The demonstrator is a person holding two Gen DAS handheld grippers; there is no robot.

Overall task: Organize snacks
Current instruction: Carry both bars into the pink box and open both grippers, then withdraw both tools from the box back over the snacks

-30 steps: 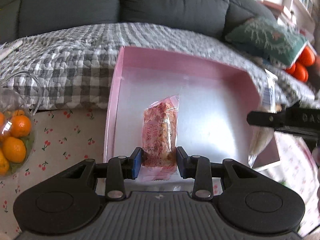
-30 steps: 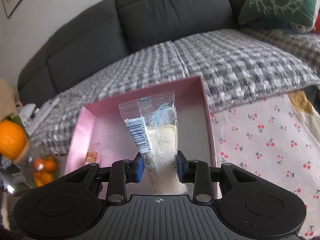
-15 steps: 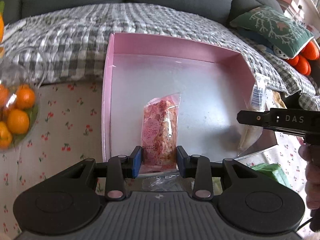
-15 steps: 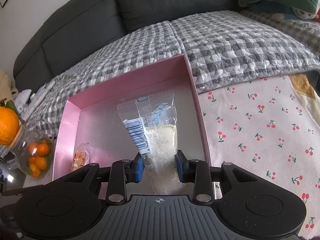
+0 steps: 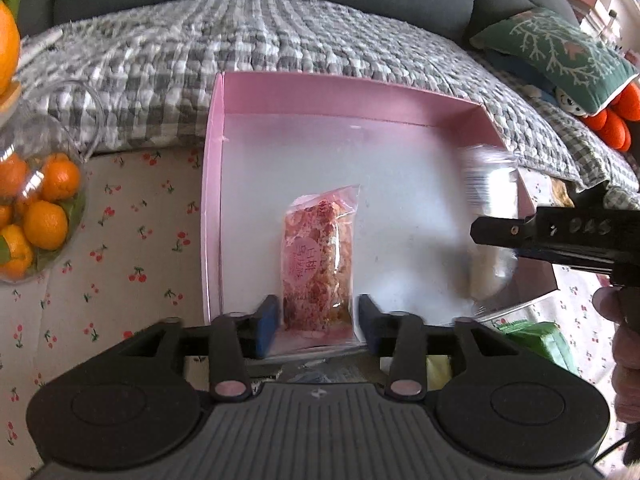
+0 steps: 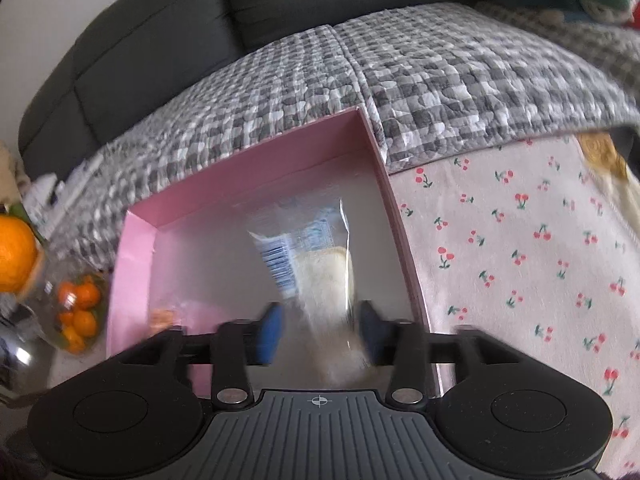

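Observation:
A pink box sits on the cherry-print cloth against the sofa. Inside it, near the front, a pink-wrapped snack bar lies between the pads of my left gripper. The jaws are opening and both pads stand just off the wrapper. At the box's right side a clear packet with a pale cake hangs blurred between the pads of my right gripper. Those jaws are opening too, with gaps on both sides. In the left wrist view the same packet shows above one of the right fingers.
A clear bowl of mandarins stands left of the box. A grey checked quilt covers the sofa behind it, with a green cushion at the right. A green packet lies by the box's front right corner, beside a person's hand.
Both grippers have let go: their pads, which pressed on the pink bar and the clear packet, now stand apart from them. The clear packet has tipped and blurred, sinking into the box.

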